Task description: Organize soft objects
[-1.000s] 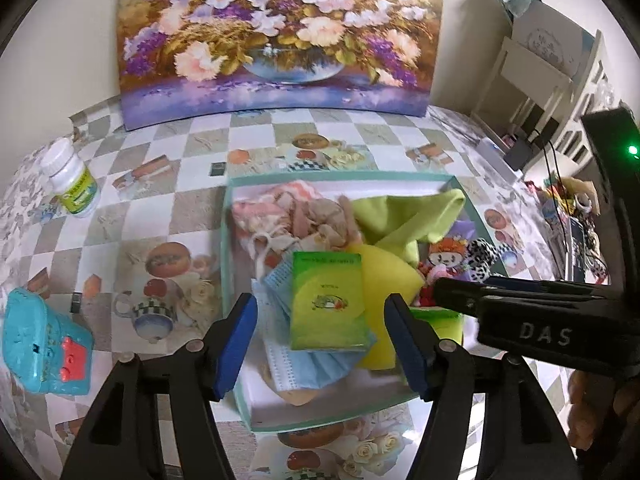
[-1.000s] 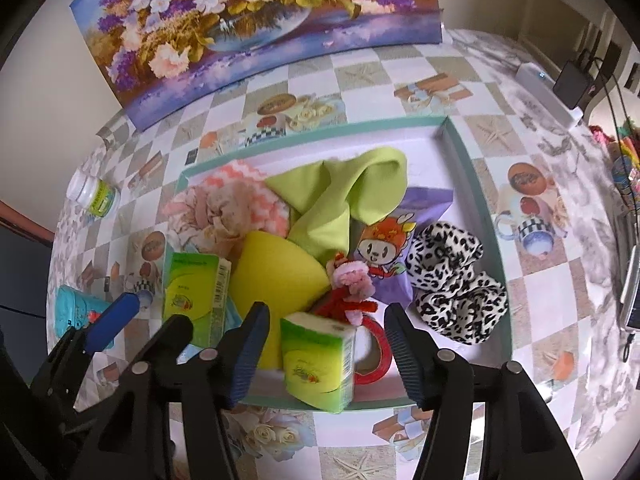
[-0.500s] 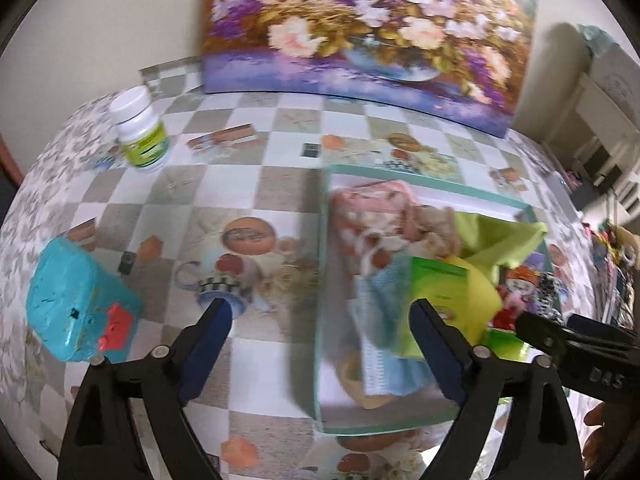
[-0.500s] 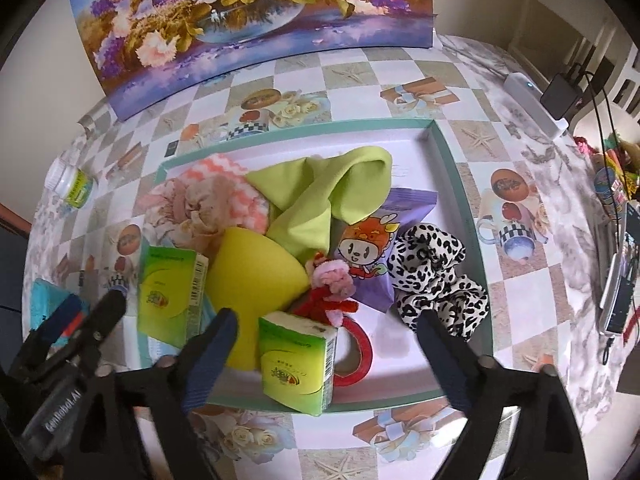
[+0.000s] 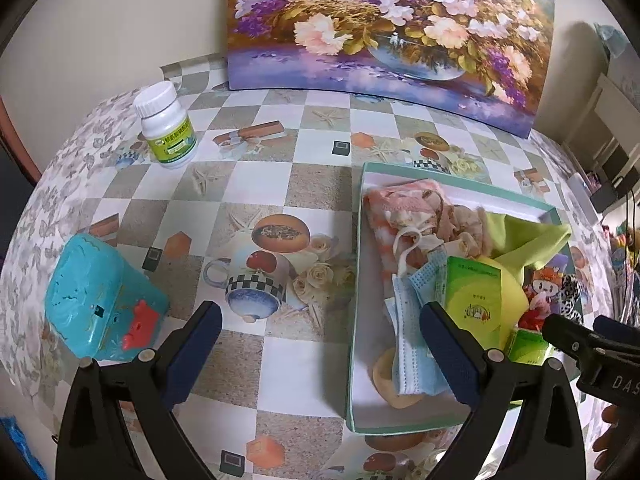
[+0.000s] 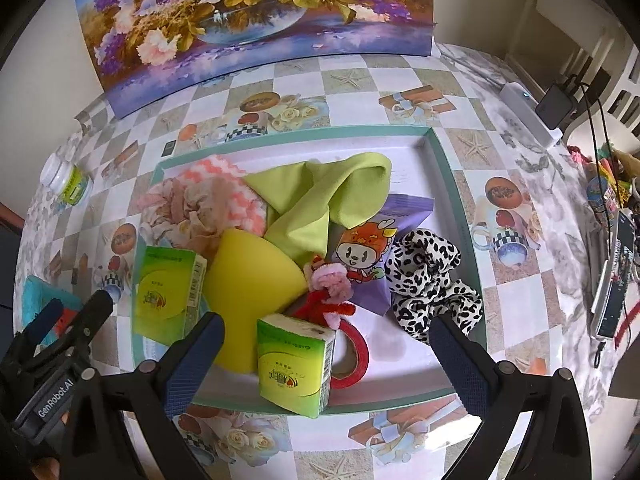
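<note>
A teal-rimmed tray [image 6: 452, 184] holds the soft things: a pink chevron cloth [image 6: 224, 188], a lime cloth [image 6: 320, 200], a yellow sponge [image 6: 248, 276], two green tissue packs [image 6: 164, 288] [image 6: 292, 360], a leopard scrunchie [image 6: 428, 280], a purple cartoon packet [image 6: 368, 248] and a blue face mask [image 5: 412, 328]. My left gripper [image 5: 320, 344] is open and empty, over the tablecloth at the tray's left edge [image 5: 354, 280]. My right gripper [image 6: 326, 356] is open and empty above the tray's near side, around the nearer tissue pack without touching it.
A teal plastic box [image 5: 100, 300] with a red clasp and a white pill bottle [image 5: 166, 126] stand on the table left of the tray. A flower painting [image 5: 384, 28] leans on the back wall. A power strip [image 6: 528, 114] and cables lie at the right.
Both grippers have opened wide. My left gripper has moved left, from over the tissue pack and mask to the tray's left edge. My right gripper has drawn back slightly.
</note>
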